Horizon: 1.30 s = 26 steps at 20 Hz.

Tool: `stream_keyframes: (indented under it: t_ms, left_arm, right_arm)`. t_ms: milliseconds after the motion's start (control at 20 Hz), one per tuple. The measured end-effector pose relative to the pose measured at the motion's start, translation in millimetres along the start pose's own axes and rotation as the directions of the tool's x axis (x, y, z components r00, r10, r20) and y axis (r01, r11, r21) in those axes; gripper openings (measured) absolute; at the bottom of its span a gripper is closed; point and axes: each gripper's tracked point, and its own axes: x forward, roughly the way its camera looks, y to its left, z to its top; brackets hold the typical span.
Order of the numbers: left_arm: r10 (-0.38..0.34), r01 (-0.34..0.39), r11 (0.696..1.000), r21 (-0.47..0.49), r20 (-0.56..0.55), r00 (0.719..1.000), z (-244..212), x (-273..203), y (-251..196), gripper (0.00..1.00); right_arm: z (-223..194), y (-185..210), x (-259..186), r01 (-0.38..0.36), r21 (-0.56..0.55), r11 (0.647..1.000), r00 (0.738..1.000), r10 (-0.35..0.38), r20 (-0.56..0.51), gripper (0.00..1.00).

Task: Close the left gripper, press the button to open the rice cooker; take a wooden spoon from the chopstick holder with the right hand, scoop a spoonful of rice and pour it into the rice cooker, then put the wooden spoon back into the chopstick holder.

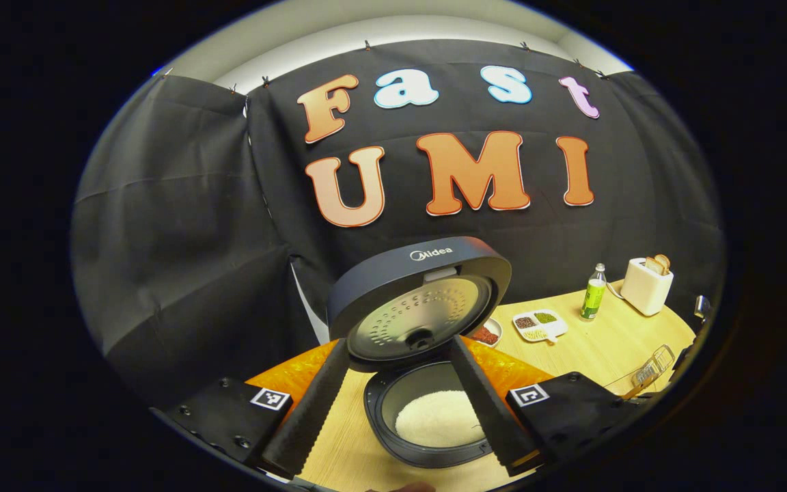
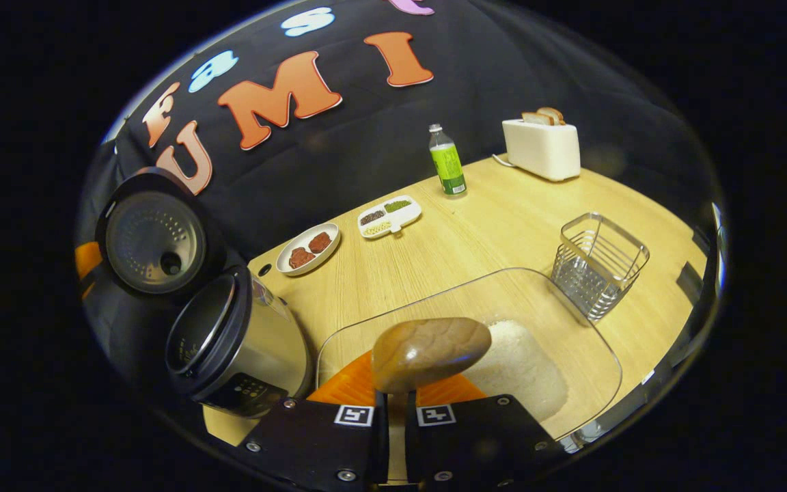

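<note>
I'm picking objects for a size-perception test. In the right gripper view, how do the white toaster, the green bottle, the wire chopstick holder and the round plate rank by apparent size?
1. Wire-mesh metal chopstick holder
2. White box-shaped toaster; close, and farther off, so unsure
3. Round white plate
4. Green plastic bottle

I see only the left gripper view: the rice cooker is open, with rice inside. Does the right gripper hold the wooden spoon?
Observer: Yes. The right gripper is shut on the handle of the wooden spoon.
Operator: Where is the spoon's head?
Observer: Over the clear tray, beside its rice heap.
Operator: And the holder?
Observer: The wire chopstick holder stands empty beside the tray.
</note>
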Motion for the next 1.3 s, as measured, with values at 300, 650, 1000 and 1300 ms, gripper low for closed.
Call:
stream_keyframes:
  t_ms: [300, 650, 1000, 1300]
  left_arm:
    - [0.003, -0.003, 1.000, -0.012, -0.008, 1.000, -2, 2, 4, 0.94]
    - [-0.007, 0.006, 1.000, -0.026, -0.009, 1.000, 0, -1, -7, 0.94]
    - [0.032, -0.031, 0.999, -0.037, 0.027, 0.999, 18, -10, -22, 0.95]
    - [0.077, -0.073, 0.995, -0.072, 0.062, 0.995, 31, -24, -38, 1.00]
  right_arm:
    - [-3, -9, 7, -0.086, 0.256, 0.963, 0.986, 0.120, -0.119, 0.09]
    - [12, -7, 8, -0.229, 0.343, 0.911, 0.940, 0.298, -0.165, 0.09]
    - [29, -30, -1, -0.291, 0.403, 0.868, 0.895, 0.395, -0.206, 0.09]
    - [84, -40, -19, -0.387, 0.523, 0.760, 0.839, 0.525, -0.142, 0.08]
